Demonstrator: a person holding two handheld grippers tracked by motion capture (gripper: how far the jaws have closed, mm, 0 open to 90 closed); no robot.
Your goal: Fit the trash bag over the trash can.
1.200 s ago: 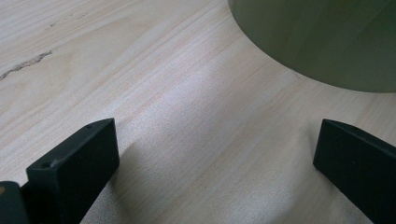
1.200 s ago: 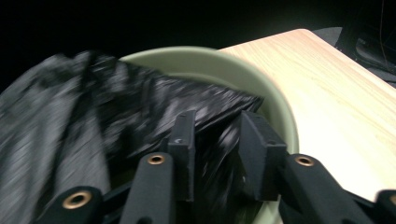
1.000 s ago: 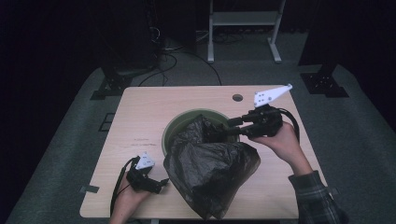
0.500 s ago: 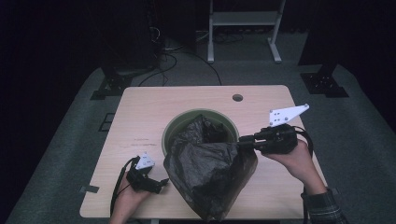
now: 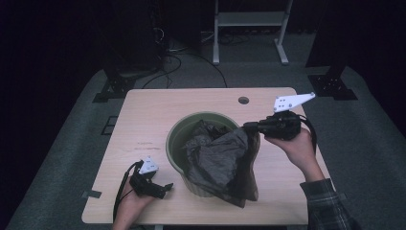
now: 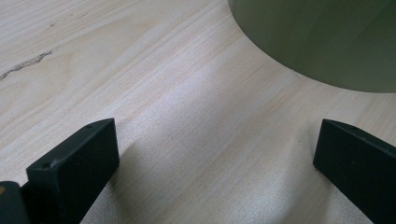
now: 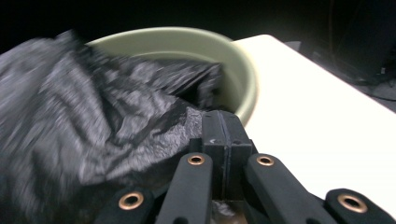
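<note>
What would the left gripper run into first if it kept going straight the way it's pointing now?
Most likely the green bin. The left gripper rests open on the wooden table, and the bin's outer wall stands just ahead, somewhat to the right of its line. How near is hard to judge.

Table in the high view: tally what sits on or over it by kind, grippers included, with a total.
Green bins: 1
Black plastic bags: 1, draped in and over the bin, pinched by the right gripper
Grippers: 2, the left gripper resting open on the table
Total: 4
</note>
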